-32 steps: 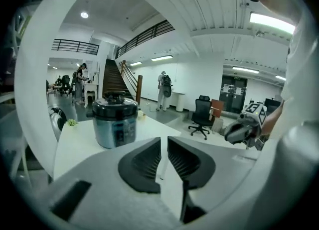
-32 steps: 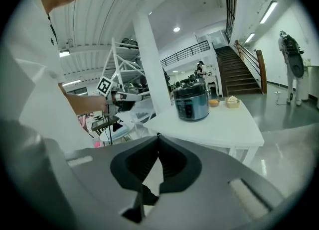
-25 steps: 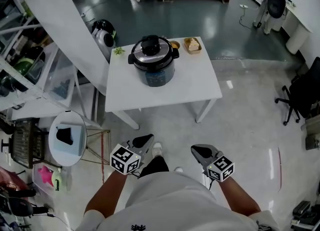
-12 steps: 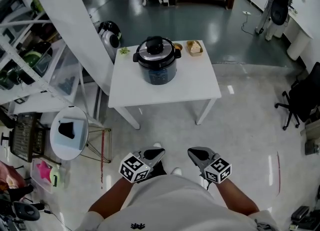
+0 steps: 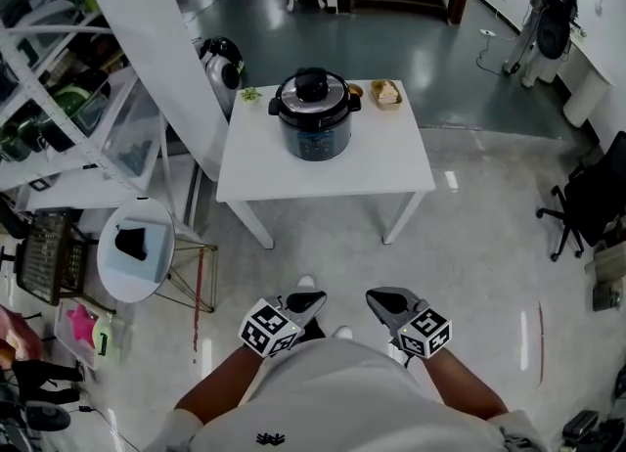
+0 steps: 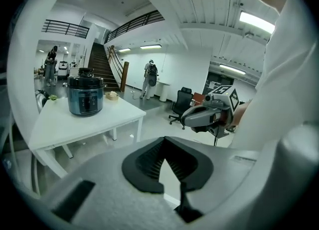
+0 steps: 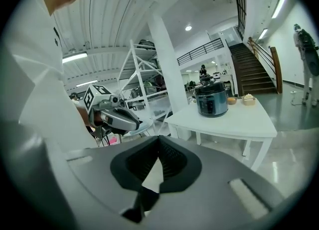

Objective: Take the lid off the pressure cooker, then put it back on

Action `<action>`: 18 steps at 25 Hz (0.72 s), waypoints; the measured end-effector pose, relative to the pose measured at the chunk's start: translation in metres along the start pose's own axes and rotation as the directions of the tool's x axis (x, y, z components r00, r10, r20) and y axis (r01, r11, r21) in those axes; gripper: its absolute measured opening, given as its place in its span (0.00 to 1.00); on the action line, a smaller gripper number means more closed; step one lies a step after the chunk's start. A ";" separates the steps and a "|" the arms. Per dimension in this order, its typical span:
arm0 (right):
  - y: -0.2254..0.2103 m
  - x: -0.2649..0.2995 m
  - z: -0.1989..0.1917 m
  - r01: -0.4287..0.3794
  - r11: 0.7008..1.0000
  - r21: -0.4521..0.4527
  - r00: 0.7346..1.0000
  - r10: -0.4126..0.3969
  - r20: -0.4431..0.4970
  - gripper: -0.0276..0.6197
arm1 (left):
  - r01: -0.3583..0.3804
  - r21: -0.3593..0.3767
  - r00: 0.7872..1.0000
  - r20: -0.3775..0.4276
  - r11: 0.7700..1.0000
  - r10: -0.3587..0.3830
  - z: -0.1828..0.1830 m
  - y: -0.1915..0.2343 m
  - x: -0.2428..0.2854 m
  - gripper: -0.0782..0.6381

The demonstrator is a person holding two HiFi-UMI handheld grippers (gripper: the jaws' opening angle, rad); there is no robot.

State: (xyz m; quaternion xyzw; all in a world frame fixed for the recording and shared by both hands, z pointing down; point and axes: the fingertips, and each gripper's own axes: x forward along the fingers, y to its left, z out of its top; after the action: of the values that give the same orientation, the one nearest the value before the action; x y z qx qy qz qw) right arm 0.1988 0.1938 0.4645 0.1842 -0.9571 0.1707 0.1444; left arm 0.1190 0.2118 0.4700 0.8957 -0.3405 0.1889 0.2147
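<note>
The pressure cooker (image 5: 313, 119), dark blue with a steel lid and a black knob (image 5: 313, 83), stands at the back of the white table (image 5: 323, 171). Its lid is on. Both grippers are held close to the person's body, well short of the table. My left gripper (image 5: 307, 300) is shut with nothing in it, and so is my right gripper (image 5: 378, 297). The left gripper view has the cooker (image 6: 85, 96) far off to the left beyond its shut jaws (image 6: 164, 139). In the right gripper view the cooker (image 7: 212, 99) stands to the right, past its shut jaws (image 7: 158, 137).
A small tray of food (image 5: 386, 94) and a green sprig (image 5: 250, 94) lie on the table beside the cooker. A white pillar (image 5: 161, 49) and a shelf rack (image 5: 59, 108) stand at the left, with a round side table (image 5: 137, 249) below them. An office chair (image 5: 587, 196) is at the right.
My left gripper has moved to the right, closer to the right gripper. The view has shifted a little, so the table sits slightly further right. Both grippers stay shut.
</note>
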 end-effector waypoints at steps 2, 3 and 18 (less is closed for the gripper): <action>0.003 0.002 0.000 -0.005 1.000 -0.008 1.000 0.005 -0.002 0.06 | -0.009 -0.005 1.000 -0.001 1.000 0.009 -0.003 0.001 -0.001 0.12; 0.005 0.003 0.000 -0.009 1.000 -0.013 1.000 0.009 -0.004 0.06 | -0.004 -0.005 1.000 0.006 1.000 0.004 -0.003 0.000 -0.002 0.12; 0.016 0.005 -0.006 -0.027 0.998 -0.049 0.999 0.026 -0.034 0.06 | -0.043 0.030 0.999 -0.008 0.999 0.043 -0.011 0.004 -0.011 0.12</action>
State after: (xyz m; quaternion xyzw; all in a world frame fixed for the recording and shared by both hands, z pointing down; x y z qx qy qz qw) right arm 0.1887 0.2087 0.4675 0.1650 -0.9609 0.1521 0.1624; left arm 0.1065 0.2204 0.4749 0.8904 -0.3561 0.2024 0.1986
